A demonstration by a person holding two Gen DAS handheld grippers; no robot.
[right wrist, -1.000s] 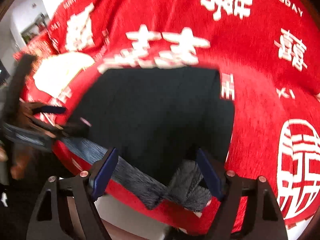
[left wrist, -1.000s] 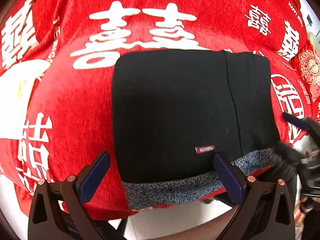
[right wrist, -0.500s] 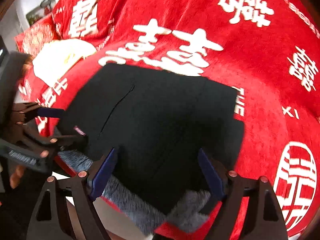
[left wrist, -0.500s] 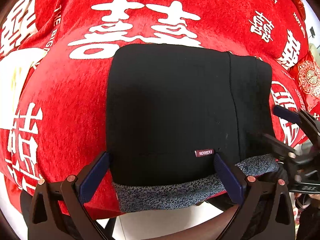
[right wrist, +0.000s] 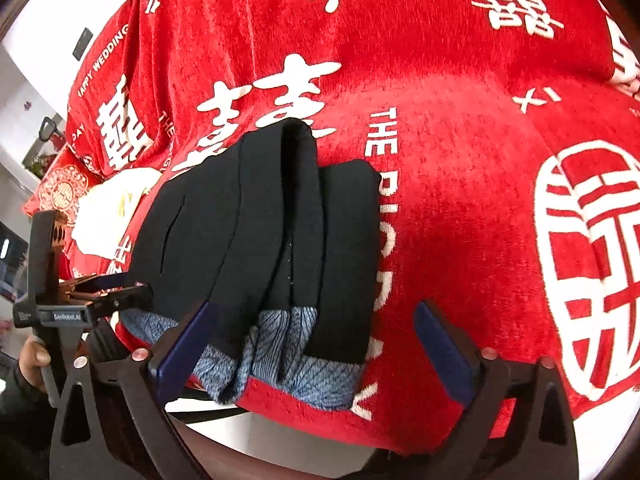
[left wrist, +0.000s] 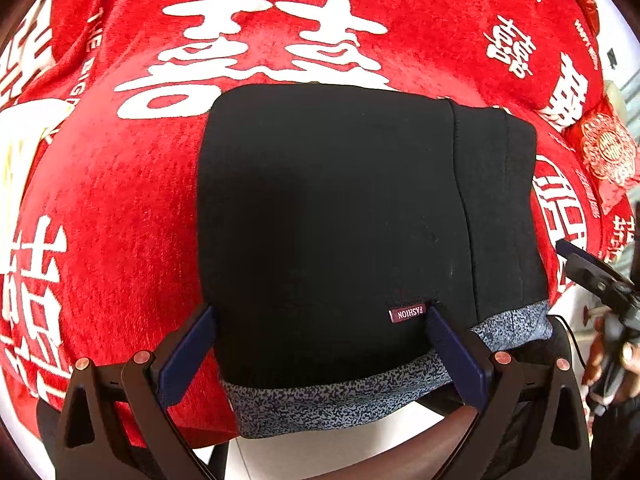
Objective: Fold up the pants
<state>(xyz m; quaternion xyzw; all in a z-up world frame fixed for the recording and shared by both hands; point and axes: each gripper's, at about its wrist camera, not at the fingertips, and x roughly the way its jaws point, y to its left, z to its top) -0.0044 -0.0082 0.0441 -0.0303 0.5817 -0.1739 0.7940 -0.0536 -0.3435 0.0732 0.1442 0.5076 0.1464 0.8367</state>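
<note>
The black pants (left wrist: pixel 332 216) lie folded into a thick rectangle on the red cloth, with a grey speckled lining edge (left wrist: pixel 336 396) hanging over the near table edge. A small "FASHION" label (left wrist: pixel 408 314) faces me. My left gripper (left wrist: pixel 320 320) is open, its fingers either side of the pants' near edge. In the right wrist view the folded stack (right wrist: pixel 272 232) shows several layers, raised at the far end. My right gripper (right wrist: pixel 316 312) is open at the stack's right near corner, holding nothing. The left gripper (right wrist: pixel 100 292) shows at the stack's left side.
A red tablecloth (left wrist: pixel 120 200) with white characters covers the table. A white item (right wrist: pixel 116 208) lies on it beyond the pants. A red embroidered cushion (left wrist: pixel 608 152) sits at the far right. The table's near edge runs just below the pants; the right gripper (left wrist: pixel 592 272) shows at the right.
The left gripper has moved closer so its fingers flank the pants' near edge. The right gripper has swung round to the right side of the stack, which now looks bunched and layered.
</note>
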